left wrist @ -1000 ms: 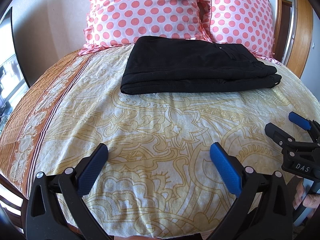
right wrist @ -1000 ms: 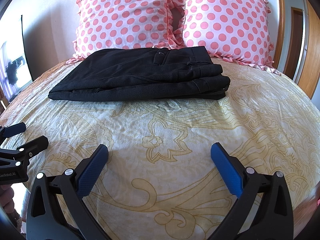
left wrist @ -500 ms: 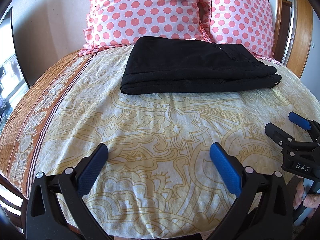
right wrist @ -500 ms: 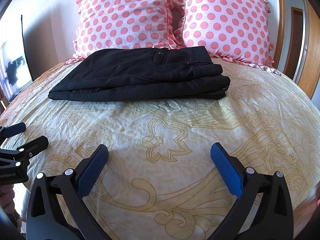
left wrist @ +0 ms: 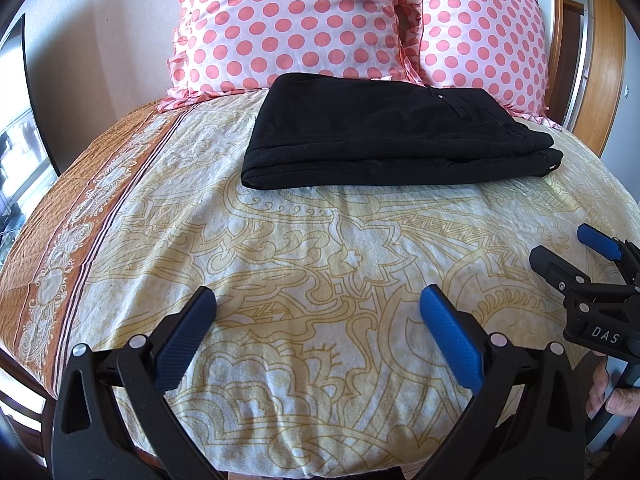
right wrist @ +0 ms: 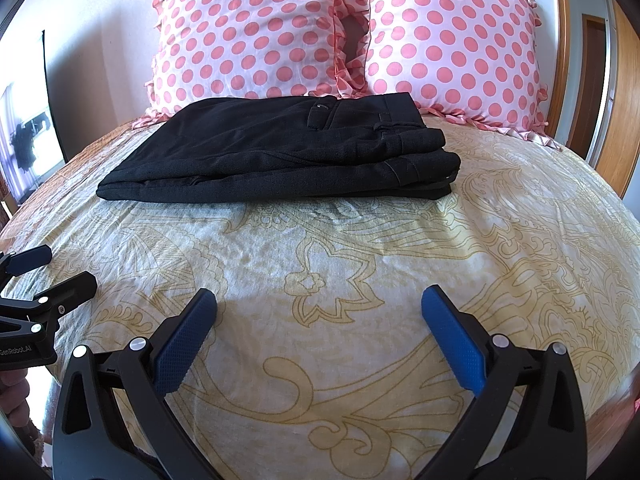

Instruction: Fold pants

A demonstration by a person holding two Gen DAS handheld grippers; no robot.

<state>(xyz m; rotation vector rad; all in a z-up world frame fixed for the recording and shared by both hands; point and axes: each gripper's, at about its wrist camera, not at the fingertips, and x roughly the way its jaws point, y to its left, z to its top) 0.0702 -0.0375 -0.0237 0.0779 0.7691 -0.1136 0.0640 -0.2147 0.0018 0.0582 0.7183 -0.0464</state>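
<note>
Black pants [left wrist: 384, 136] [right wrist: 288, 152] lie folded in a flat rectangular stack on the bed, just in front of the pillows, waistband end to the right. My left gripper [left wrist: 318, 304] hovers open over the bedspread near the bed's front edge, well short of the pants, nothing between its blue pads. My right gripper [right wrist: 320, 304] is likewise open and empty, also well back from the pants. Each gripper shows in the other's view: the right gripper [left wrist: 568, 256] at the right edge, the left gripper [right wrist: 60, 268] at the left edge.
Two pink polka-dot pillows [left wrist: 288, 24] [right wrist: 452, 40] stand against the wall behind the pants. The cream patterned bedspread [left wrist: 320, 248] has an orange border strip [left wrist: 76, 216] along its left side. A wooden headboard and door frame [left wrist: 600, 60] rise at the right. A hand [left wrist: 612, 396] holds the right gripper's handle.
</note>
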